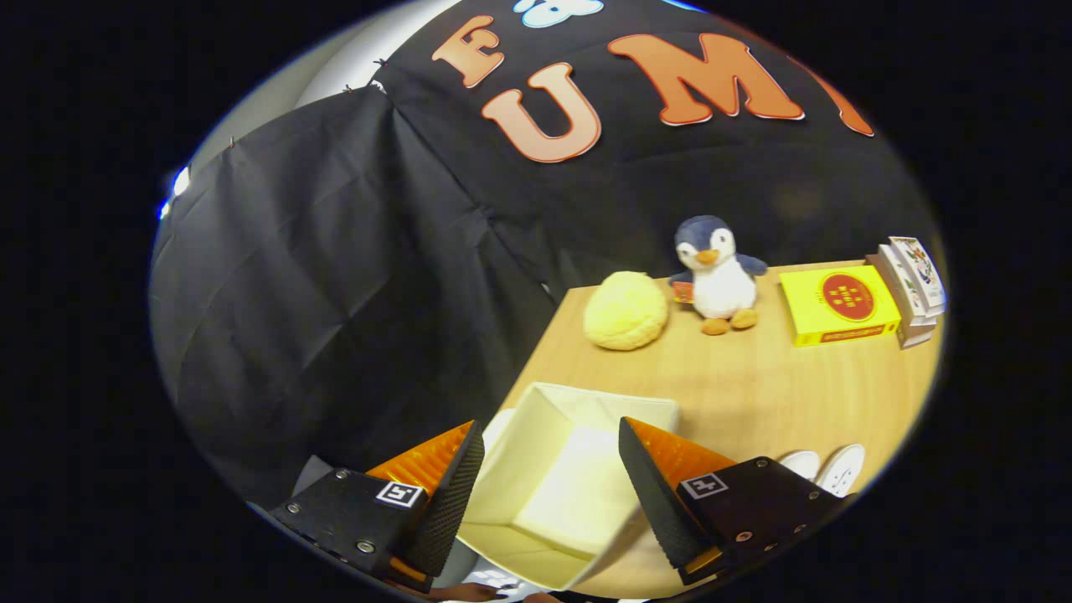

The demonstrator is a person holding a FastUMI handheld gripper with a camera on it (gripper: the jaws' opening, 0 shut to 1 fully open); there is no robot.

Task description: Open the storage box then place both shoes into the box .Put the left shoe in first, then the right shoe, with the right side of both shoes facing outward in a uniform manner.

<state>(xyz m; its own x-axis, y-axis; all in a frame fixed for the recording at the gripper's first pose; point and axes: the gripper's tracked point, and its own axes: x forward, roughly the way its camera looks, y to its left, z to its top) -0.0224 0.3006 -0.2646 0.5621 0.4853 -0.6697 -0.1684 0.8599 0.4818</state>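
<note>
yellow box [840, 305], label seemingly unreadable

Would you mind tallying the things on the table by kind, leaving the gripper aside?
Storage box, open, seen between the open gripper's fingers: 1
Shoes, white, beside the box: 2
Plush toys, penguin and yellow ball: 2
Yellow carton: 1
Small upright packs, count uncertain: about 3
Total: about 9

Cloth storage box [553, 469], matt wood-look table [754, 377], plush penguin [716, 276]
</note>
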